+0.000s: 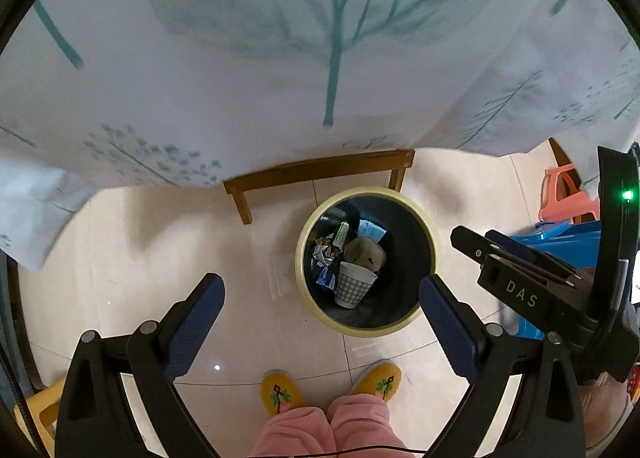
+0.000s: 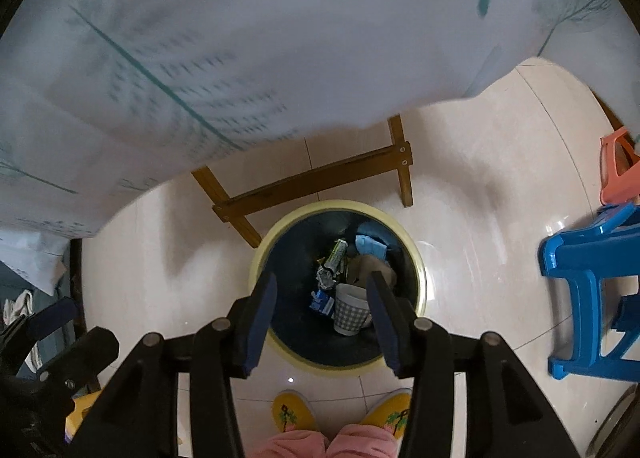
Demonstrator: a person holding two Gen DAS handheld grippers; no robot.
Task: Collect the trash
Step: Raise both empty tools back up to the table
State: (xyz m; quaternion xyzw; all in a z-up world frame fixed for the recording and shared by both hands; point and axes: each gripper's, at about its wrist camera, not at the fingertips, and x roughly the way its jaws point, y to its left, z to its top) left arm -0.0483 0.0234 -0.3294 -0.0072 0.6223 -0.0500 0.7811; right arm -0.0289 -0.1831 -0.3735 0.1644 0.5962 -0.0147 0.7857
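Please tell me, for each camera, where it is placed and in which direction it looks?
Left wrist: sits on the left tongs, looks steeply down at the floor and the round yellow-rimmed dark trash bin; shows open tongs, yellow knitted slippers, pink trousers, the right tongs.
Right wrist: sits on the right tongs, looks down into the bin; shows open, empty tongs, slippers.
Shared: bin, grey checked paper cup, wooden table frame, leaf-printed white tablecloth.

Even, soft daylight; strong fisheye distortion with a dark vignette at the corners.

Small glints and soft shadows are seen on the glossy floor (image 1: 120,258). The tablecloth (image 2: 180,77) is smeared by motion blur in the right wrist view and rendered more sharply in the left. The bin (image 1: 366,193) interior is left dark, and straight edges are bowed.
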